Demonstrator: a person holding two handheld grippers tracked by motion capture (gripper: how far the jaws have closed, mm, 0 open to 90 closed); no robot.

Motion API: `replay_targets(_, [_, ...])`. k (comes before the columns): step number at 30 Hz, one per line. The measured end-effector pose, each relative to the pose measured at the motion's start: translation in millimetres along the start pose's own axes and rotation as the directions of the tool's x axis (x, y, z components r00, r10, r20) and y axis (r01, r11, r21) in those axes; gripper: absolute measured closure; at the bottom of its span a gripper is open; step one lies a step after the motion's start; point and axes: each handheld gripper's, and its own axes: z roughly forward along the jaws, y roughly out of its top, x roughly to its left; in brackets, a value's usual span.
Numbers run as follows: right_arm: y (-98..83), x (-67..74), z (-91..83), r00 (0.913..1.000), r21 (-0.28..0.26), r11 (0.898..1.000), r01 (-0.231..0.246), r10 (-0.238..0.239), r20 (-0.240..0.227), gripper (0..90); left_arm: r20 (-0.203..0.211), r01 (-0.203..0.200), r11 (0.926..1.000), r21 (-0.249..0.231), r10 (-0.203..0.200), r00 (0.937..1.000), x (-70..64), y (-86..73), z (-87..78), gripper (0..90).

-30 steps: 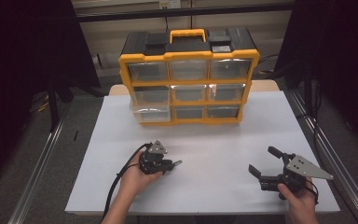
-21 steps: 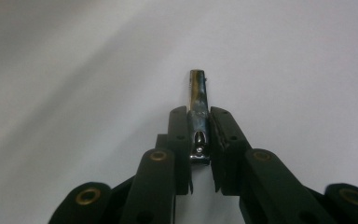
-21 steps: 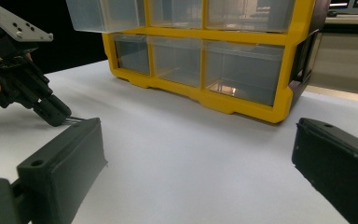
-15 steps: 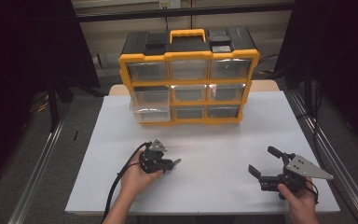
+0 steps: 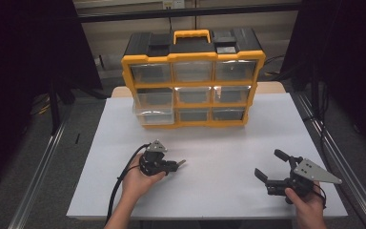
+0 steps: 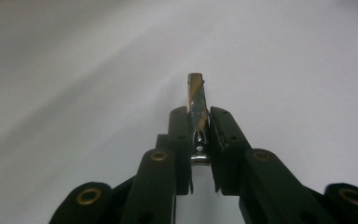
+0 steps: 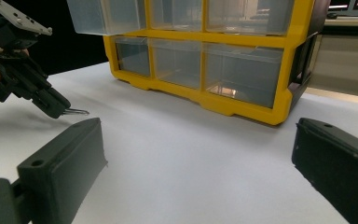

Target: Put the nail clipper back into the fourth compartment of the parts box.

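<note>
Metal clip point(image 6: 196, 112), perhaps unmarked, in left gripper point(image 6: 198, 122); yellow organiser point(image 5: 193, 76) unlabelled

The small shiny metal clip point(image 6: 196, 109) is half buried between the left gripper's point(image 6: 198, 135) black jaws, so its rear end is hidden; from the high view it is too small to identify, perhaps a clip. The yellow-framed organiser with clear plastic drawers point(image 7: 242, 100) is cut off at the right gripper view's top edge.

light: dim room, table point(image 5: 209, 143) evenly lit | surround: dark left and right | glare: drawer fronts point(image 5: 193, 71) | focus: near jaws soft
</note>
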Motion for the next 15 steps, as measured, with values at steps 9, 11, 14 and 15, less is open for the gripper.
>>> replay_targets(9, [0.1,-0.4,-0.3,1.0000,0.000,1.000,0.000,0.000,-0.006,1.9,0.029,0.026,0.9910,-0.131,-0.022,0.9993,-2.2,4.7,-12.8,79.9])
replay_targets(11, [0.3,-0.4,-0.3,1.0000,-0.004,1.000,0.002,-0.002,-0.003,1.9,0.030,0.033,0.9890,-0.144,-0.029,0.9991,-2.8,5.2,-14.3,79.9])
replay_targets(14, [0.3,-0.4,-0.4,1.0000,-0.004,1.000,0.003,-0.003,-0.002,1.9,0.042,0.035,0.9821,-0.185,-0.028,0.9987,-1.9,6.3,-18.2,79.9])
replay_targets(15, [0.5,-0.2,-0.7,1.0000,-0.001,1.000,-0.001,0.001,-0.003,1.9,0.035,0.039,0.9801,-0.195,-0.033,0.9988,-2.5,6.8,-19.5,79.9])
